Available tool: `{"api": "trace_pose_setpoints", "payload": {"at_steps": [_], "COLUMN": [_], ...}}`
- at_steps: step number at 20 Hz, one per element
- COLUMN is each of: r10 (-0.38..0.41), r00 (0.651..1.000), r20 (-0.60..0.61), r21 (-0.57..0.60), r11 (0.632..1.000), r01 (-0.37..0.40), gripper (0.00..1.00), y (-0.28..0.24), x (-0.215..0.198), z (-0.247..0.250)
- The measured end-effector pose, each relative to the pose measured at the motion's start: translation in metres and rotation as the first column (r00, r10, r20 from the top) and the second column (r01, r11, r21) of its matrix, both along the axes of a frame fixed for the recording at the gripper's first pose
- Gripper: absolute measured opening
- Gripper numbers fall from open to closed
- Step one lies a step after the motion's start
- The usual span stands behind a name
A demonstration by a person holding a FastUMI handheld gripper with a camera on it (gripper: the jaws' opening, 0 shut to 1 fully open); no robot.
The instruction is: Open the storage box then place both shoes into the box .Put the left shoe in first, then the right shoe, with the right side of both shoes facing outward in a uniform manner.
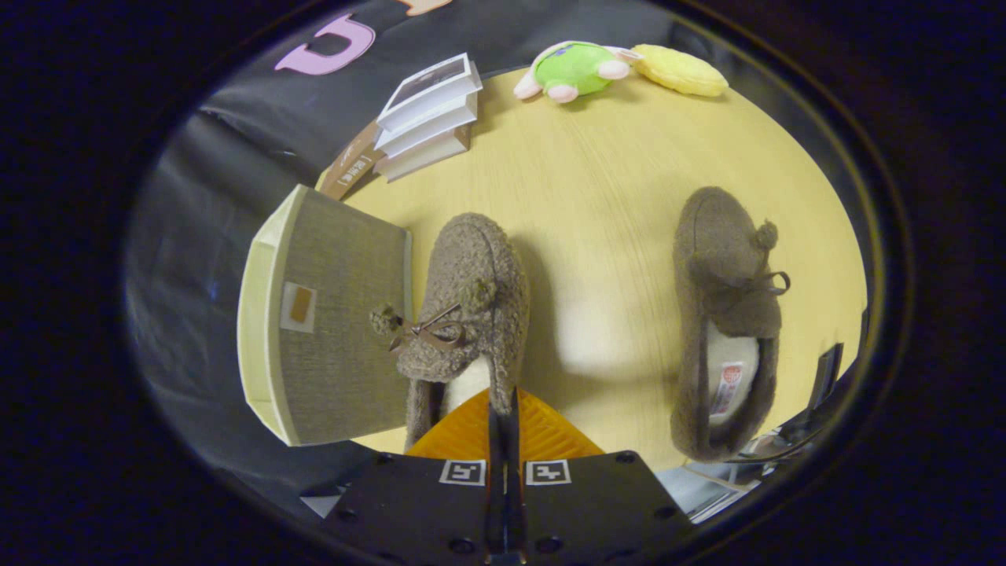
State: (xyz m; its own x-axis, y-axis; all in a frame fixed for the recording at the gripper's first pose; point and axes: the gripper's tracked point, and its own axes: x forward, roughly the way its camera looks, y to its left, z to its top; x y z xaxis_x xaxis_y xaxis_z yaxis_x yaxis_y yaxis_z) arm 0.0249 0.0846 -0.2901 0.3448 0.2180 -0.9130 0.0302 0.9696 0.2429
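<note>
A brown fuzzy slipper with a bow (464,314) hangs just ahead of my gripper (503,409), toe pointing away. The two fingers are shut on the slipper's right side wall near the heel, and its shadow on the table suggests it is lifted. Its toe and bow side sit against the right edge of the storage box (338,314), a grey fabric box with a cream rim and a small tan label. I cannot tell whether the box is open. The second matching slipper (727,314) lies on the table off to the right, toe away, its pale insole showing.
The round wooden table (597,181) carries a stack of white books (428,114) beyond the box. A green plush toy (574,71) and a yellow plush (680,71) lie at the far edge. Black cloth hangs behind and left.
</note>
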Motion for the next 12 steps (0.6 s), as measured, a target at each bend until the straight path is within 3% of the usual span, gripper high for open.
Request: {"api": "trace_pose_setpoints", "payload": {"at_steps": [8, 12], "r10": [-0.028, 0.011], "r00": [1.0, 1.0], "r20": [-0.004, 0.026], "r21": [0.185, 0.25], "r11": [0.982, 0.968], "r01": [0.028, -0.017], "gripper": [0.05, 0.05], "y": [0.016, 0.033], "x": [-0.017, -0.026], "z": [0.082, 0.136]}}
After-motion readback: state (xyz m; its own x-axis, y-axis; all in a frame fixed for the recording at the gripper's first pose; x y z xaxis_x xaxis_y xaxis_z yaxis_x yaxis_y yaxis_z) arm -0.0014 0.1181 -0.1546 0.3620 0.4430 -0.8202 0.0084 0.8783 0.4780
